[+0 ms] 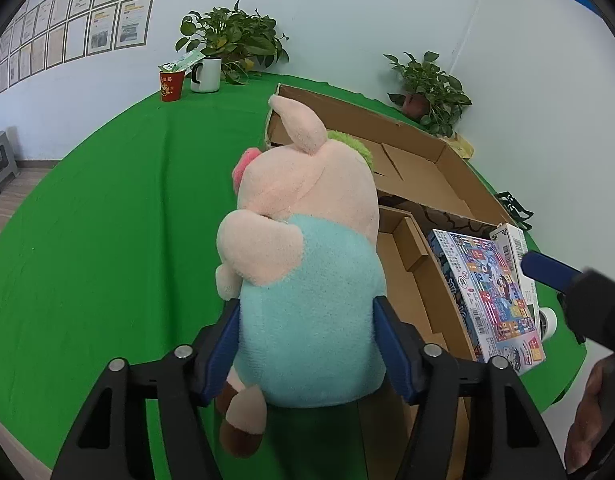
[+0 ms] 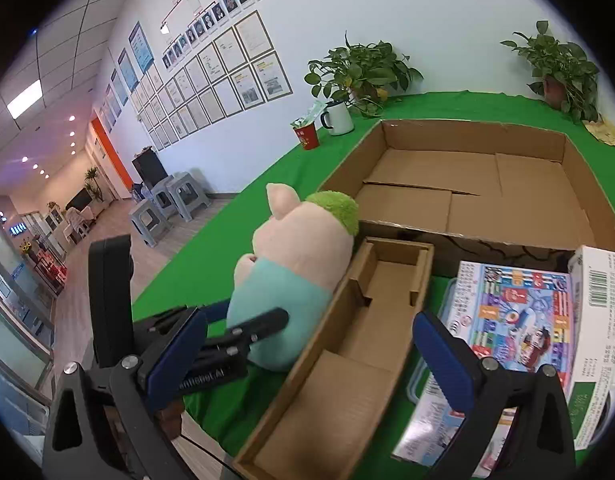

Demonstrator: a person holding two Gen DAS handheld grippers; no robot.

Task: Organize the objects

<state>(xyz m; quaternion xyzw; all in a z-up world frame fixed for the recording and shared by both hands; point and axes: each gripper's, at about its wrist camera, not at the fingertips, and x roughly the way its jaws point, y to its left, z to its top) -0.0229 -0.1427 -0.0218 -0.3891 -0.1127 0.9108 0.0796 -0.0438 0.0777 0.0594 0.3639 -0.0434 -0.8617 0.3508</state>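
— Two grippers, what state?
— Left gripper [image 1: 307, 320] pinches the plush pig [image 1: 307, 240] just beside the small cardboard tray [image 2: 347, 360]; right gripper [image 2: 319, 344] spread wide, empty.
— Farther?
— Puzzle box [image 2: 519, 312], then large carton [image 2: 487, 184].

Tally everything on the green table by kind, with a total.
Plush toys: 1, the plush pig
Cardboard boxes: 2, the large box and the small tray
Printed boxes: 2, the colourful box and the white carton
Potted plants: 2
Cups: 2, the red cup and the white mug
Total: 9
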